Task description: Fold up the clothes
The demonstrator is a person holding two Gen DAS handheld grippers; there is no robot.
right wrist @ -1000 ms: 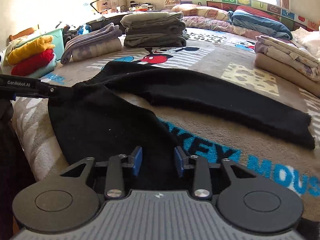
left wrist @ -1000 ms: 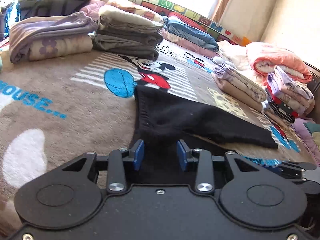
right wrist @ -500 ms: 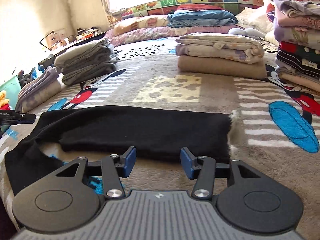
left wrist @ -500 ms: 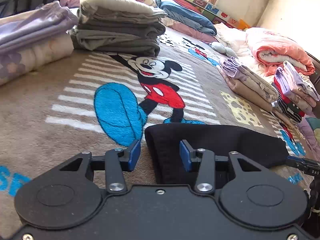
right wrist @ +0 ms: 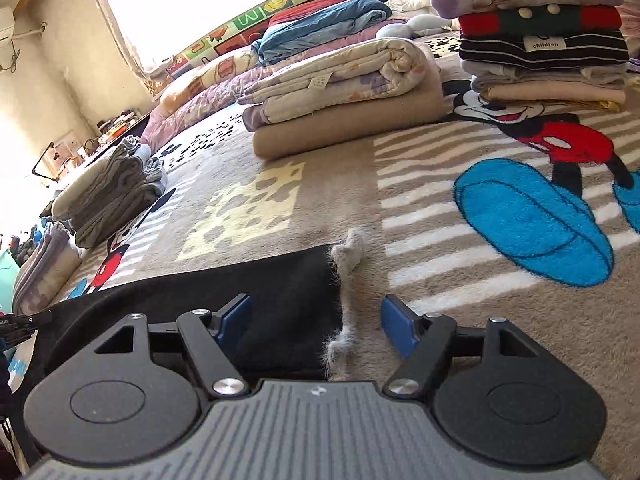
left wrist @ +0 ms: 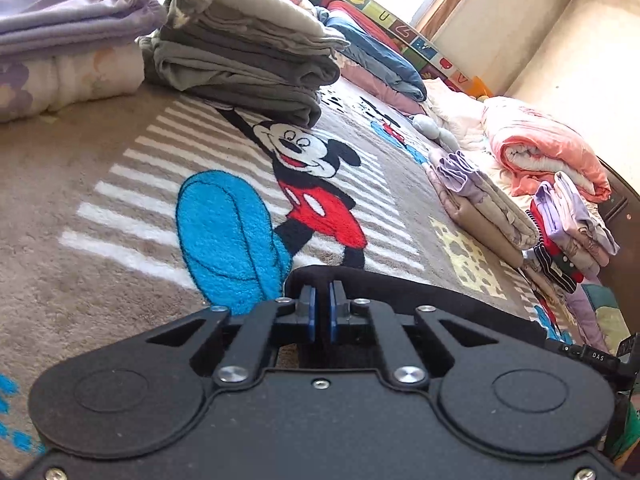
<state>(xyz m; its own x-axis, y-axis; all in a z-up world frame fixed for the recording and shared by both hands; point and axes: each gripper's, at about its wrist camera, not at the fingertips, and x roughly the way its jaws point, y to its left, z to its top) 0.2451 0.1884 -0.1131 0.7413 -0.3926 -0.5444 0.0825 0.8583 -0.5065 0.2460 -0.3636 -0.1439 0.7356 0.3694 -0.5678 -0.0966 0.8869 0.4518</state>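
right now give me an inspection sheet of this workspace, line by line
surface: bed under a brown Mickey Mouse blanket.
job's things: one black garment lying flat on the blanket; frayed pale edge at its right end.
clutter: grey folded stack, lilac folded pile, beige folded stack, striped stack, pink bundle, bedding by the window.
grippers: left tool has just closed, jaws shut on the garment's folded end; right tool has just been opening, jaws wide, straddling the garment's frayed end without pressing it.
cables: nothing seen.
surroundings: bright window, alphabet mat along the wall, cluttered desk.
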